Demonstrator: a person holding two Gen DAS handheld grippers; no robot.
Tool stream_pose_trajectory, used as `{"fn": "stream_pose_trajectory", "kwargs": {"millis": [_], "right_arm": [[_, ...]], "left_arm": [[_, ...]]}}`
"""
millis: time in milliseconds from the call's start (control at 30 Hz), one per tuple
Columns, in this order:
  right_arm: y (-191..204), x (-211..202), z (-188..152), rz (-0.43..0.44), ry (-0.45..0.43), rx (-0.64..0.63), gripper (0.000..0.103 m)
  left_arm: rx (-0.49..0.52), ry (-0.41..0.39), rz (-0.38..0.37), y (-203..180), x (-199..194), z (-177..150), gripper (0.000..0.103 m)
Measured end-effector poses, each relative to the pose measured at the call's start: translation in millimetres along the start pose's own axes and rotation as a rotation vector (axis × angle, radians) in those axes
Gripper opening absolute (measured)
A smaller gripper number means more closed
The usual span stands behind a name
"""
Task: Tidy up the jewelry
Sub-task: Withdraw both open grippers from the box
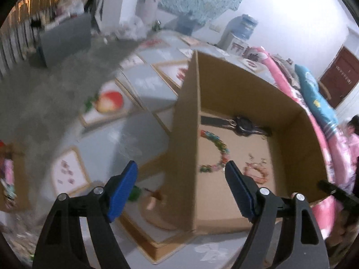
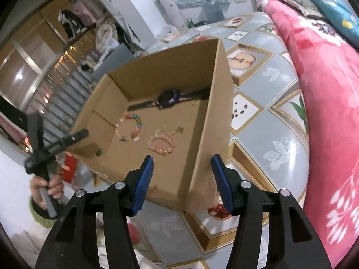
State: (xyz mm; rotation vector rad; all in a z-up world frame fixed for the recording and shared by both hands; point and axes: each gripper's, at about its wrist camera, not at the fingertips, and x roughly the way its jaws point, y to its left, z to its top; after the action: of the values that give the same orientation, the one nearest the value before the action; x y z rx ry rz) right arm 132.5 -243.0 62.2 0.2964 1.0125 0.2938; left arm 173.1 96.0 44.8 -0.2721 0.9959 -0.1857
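Observation:
An open cardboard box [image 1: 184, 134] [image 2: 215, 112] stands on the bed. On its floor lie a black watch [image 1: 243, 124] [image 2: 167, 97], a multicoloured bead bracelet [image 1: 223, 150] [image 2: 137, 121], a pink bead bracelet [image 1: 261, 174] [image 2: 162, 151] and a small chain piece [image 2: 177, 131]. My left gripper [image 1: 180, 168] is open, hovering with the box's left wall between its blue fingers, pads apart from it. My right gripper [image 2: 182, 159] is open over the box's near right corner. A hand [image 2: 48, 186] holds the left gripper at the right wrist view's left edge.
The bed has a grey-blue cover with framed fruit prints [image 1: 143, 83] [image 2: 269, 85]. A pink floral quilt [image 2: 325, 89] [image 1: 318, 139] is bunched along the box's right side. A person [image 1: 353, 130] sits at the far right. Concrete floor lies beyond the bed's left edge.

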Motion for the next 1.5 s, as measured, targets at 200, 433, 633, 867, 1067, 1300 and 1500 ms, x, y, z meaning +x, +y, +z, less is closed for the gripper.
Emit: {"fn": "stream_pose_trajectory", "kwargs": {"millis": [200, 433, 633, 867, 1067, 1300, 1500], "right_arm": [[5, -1, -2, -0.035, 0.002, -0.009, 0.054], [3, 0, 0, -0.037, 0.006, 0.026, 0.052], [3, -6, -10, -0.038, 0.012, 0.039, 0.051], [10, -30, -39, -0.031, -0.017, 0.06, 0.051], [13, -36, -62, -0.026, -0.02, 0.079, 0.051], [10, -37, -72, -0.01, -0.039, 0.105, 0.052], [13, -51, -88, -0.111, -0.126, 0.08, 0.065]], "left_arm": [[0.051, 0.045, -0.055, -25, 8, -10, 0.078], [0.073, 0.025, -0.006, -33, 6, -18, 0.078], [0.076, 0.044, -0.018, -29, -2, -23, 0.078], [0.083, 0.053, -0.053, -28, -26, -45, 0.078], [0.069, 0.065, -0.076, -22, -38, -61, 0.078], [0.105, 0.043, -0.068, -24, -39, -73, 0.079], [0.132, -0.094, -0.011, -27, -60, -81, 0.084]]}}
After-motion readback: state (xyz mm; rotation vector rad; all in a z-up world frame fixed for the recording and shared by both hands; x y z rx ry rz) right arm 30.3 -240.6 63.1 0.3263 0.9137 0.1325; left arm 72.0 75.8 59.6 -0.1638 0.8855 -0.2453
